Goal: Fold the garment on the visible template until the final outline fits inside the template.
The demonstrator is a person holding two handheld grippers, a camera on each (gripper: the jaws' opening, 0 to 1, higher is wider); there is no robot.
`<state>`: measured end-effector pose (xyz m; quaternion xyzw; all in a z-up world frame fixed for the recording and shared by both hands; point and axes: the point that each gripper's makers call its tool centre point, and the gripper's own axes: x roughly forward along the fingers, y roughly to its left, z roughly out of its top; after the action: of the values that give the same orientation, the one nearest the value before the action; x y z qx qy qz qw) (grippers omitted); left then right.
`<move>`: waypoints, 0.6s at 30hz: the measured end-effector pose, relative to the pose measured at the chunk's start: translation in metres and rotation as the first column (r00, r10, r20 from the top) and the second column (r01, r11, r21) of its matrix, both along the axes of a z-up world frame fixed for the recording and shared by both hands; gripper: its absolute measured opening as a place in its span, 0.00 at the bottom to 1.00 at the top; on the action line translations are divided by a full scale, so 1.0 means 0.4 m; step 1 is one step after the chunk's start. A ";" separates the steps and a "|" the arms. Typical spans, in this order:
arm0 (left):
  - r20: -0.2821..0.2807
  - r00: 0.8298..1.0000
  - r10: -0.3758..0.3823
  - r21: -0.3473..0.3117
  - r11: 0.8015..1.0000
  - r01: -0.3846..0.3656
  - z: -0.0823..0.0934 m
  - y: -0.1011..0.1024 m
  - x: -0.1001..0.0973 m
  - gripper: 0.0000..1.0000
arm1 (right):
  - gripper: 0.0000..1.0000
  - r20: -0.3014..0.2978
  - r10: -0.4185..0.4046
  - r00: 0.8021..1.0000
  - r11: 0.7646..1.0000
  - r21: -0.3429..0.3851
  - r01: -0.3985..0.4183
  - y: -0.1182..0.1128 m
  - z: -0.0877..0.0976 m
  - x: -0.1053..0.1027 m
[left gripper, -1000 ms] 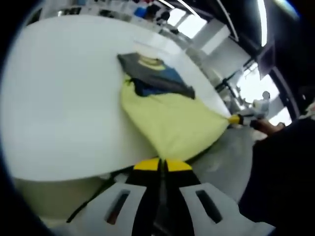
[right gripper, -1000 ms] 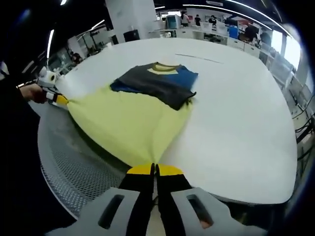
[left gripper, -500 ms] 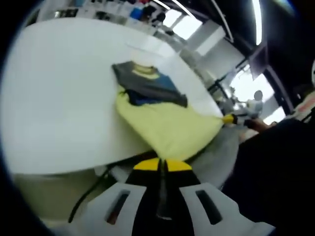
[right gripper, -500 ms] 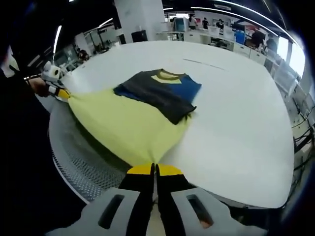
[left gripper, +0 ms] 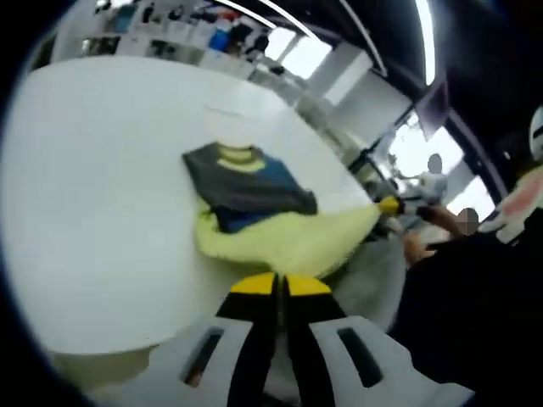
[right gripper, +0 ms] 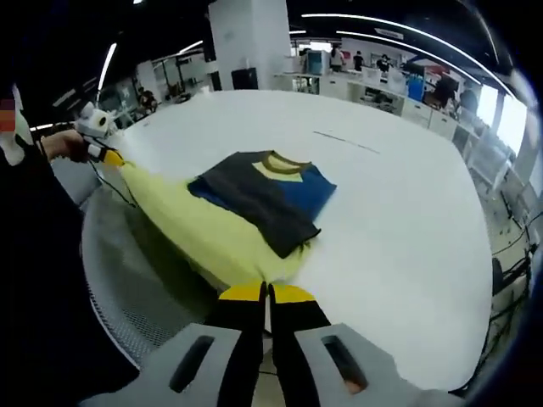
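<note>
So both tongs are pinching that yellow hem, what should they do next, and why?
Probably carry the yellow hem forward over the dark top part and lay it down. The left tongs and right tongs each grip a corner, and the yellow half hangs off the white table.

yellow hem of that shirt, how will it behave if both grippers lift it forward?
Probably floppy: the yellow hem sags between left gripper and right gripper. Likely light. It may drag the folded dark top along.
</note>
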<state>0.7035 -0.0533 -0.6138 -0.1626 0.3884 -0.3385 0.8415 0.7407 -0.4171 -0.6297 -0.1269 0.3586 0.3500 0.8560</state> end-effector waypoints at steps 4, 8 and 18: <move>0.029 1.000 -0.010 0.006 1.000 0.009 0.015 0.002 0.047 0.00 | 0.02 0.032 0.015 0.999 1.000 -0.007 -0.015 0.004 0.016 0.061; 0.055 0.998 0.002 0.000 1.000 -0.002 0.028 0.007 0.094 0.00 | 0.02 0.062 0.035 0.997 0.999 -0.020 -0.034 0.009 0.029 0.113; 0.054 0.995 0.087 -0.068 0.994 -0.083 0.034 0.012 0.196 0.00 | 0.02 0.090 0.035 0.995 0.999 -0.019 -0.033 0.013 0.030 0.228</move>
<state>0.7821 -0.0483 -0.6001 -0.1968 0.3456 -0.3195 0.8601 0.8321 -0.4120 -0.6178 -0.1564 0.3202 0.3553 0.8642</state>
